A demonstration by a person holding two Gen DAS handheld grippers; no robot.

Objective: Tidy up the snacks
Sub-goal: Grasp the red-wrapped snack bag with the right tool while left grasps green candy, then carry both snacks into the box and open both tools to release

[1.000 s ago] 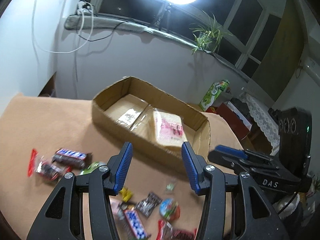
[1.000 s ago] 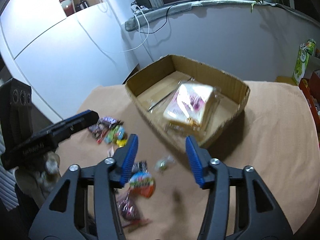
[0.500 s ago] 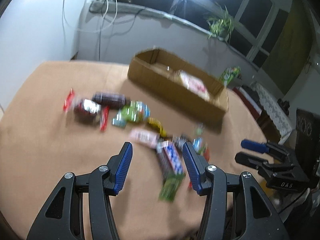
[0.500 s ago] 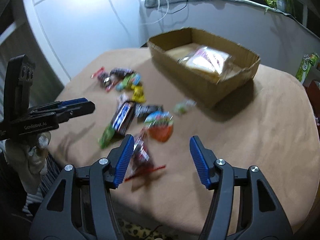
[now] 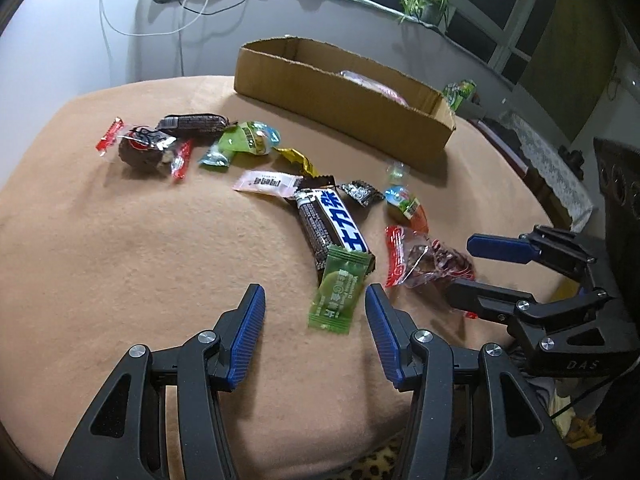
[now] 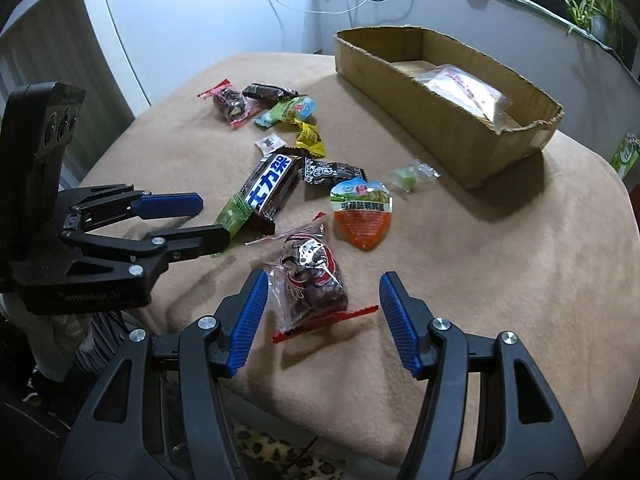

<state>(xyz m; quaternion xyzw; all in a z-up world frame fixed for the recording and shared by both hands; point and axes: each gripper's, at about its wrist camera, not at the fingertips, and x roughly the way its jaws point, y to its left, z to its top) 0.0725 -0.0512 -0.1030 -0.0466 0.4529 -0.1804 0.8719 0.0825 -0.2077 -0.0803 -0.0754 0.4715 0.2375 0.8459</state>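
Several wrapped snacks lie scattered on a tan-covered table. A cardboard box at the back holds a clear bread packet. My left gripper is open and empty, just in front of a green candy packet that leans on a blue-and-brown chocolate bar. My right gripper is open and empty, its fingers on either side of a clear red-edged dates packet. An orange jelly cup lies beyond it.
More candies lie at the left of the table: a dark bar, a red-edged packet, a green packet, a pink sachet. The table's front edge is close below both grippers. A plant stands on the sill.
Both grippers have pulled back from above the box toward the table's near edge and lowered over the loose snacks. Both stayed open and empty.
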